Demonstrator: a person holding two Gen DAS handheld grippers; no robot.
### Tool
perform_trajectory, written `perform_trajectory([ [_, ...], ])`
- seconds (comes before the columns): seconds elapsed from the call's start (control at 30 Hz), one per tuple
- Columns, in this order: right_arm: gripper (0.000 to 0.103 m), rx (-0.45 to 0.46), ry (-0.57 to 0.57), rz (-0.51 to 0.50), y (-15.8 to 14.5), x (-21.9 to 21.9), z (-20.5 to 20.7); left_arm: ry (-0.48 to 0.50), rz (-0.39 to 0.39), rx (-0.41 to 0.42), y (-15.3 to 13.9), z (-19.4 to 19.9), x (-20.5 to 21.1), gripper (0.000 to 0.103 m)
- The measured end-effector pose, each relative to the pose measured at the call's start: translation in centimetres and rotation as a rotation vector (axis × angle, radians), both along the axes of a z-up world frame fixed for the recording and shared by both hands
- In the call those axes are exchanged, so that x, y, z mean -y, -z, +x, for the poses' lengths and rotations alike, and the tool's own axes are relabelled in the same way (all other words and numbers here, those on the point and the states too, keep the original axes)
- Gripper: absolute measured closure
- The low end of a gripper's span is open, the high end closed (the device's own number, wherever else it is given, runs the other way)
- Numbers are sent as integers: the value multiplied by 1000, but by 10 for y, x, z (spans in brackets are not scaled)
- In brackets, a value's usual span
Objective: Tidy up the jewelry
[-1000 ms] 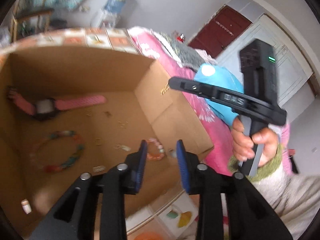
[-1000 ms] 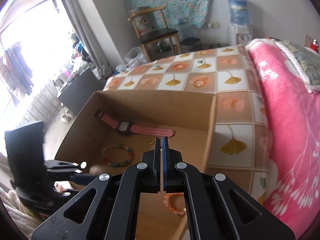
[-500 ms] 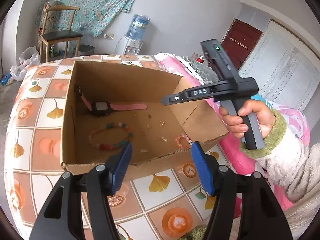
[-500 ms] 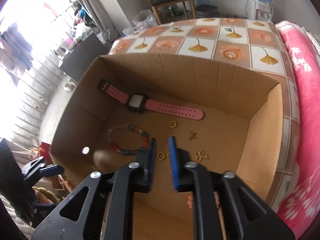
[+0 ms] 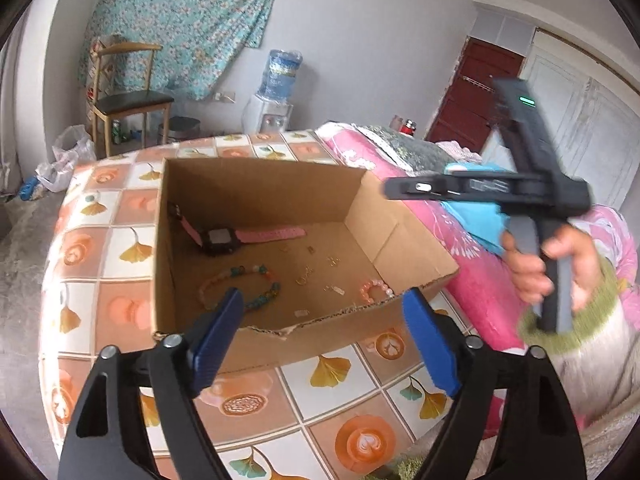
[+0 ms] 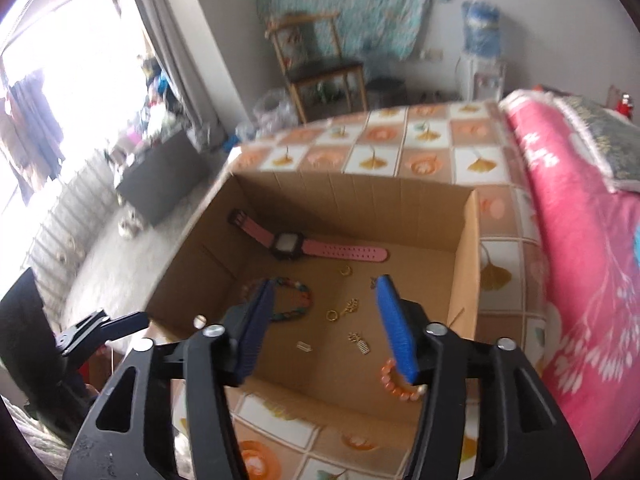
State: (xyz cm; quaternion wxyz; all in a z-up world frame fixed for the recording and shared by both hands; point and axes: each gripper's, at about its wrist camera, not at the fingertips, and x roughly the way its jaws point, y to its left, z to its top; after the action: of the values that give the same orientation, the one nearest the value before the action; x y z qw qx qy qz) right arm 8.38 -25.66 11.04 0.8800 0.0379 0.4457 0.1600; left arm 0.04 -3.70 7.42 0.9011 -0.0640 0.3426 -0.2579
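Note:
An open cardboard box holds a pink watch, a multicoloured bead bracelet, a coral bead bracelet and several small gold pieces. My left gripper hangs before the box's near wall, its jaws opening with nothing between them. A hand holds my right gripper above the box's right flap. In the right wrist view my right gripper is over the box floor, jaws opening and empty, with the watch, gold pieces and coral bracelet below.
The box stands on a table with a ginkgo-pattern cloth. A pink blanket covers the bed to the right. Behind stand a wooden chair and a water dispenser. The left gripper shows at lower left.
Both grippers have drawn back and risen out of the box. The left jaws have spread much wider. The right jaws, shut a second ago, now stand apart.

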Motion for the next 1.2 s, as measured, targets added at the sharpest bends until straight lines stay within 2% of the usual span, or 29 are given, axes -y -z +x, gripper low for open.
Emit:
perform_trajectory([
  [0.13,25,100,54,32,-16,-2,-43,-75,47,45,-9,-6,-6,5],
  [0.3,12,145,126,19,-15,-11,-75,-215,126,85,-17,-13,-14,5],
  [0.47,8,169,183,-70,-9,-18,-93,-352,170,34,-21,-11,-25,5],
  [0.67,8,186,270,-150,-4,-19,-105,-510,291,76,-29,-22,-25,5],
  [0.9,8,147,260,-135,6,-19,-110,-457,396,53,-25,-26,-9,5],
  [1.1,8,77,254,-160,20,-18,-106,-454,359,-76,-8,-17,2,5],
  [1.2,8,49,255,-150,24,-15,-106,-459,373,-103,-2,-13,9,5],
])
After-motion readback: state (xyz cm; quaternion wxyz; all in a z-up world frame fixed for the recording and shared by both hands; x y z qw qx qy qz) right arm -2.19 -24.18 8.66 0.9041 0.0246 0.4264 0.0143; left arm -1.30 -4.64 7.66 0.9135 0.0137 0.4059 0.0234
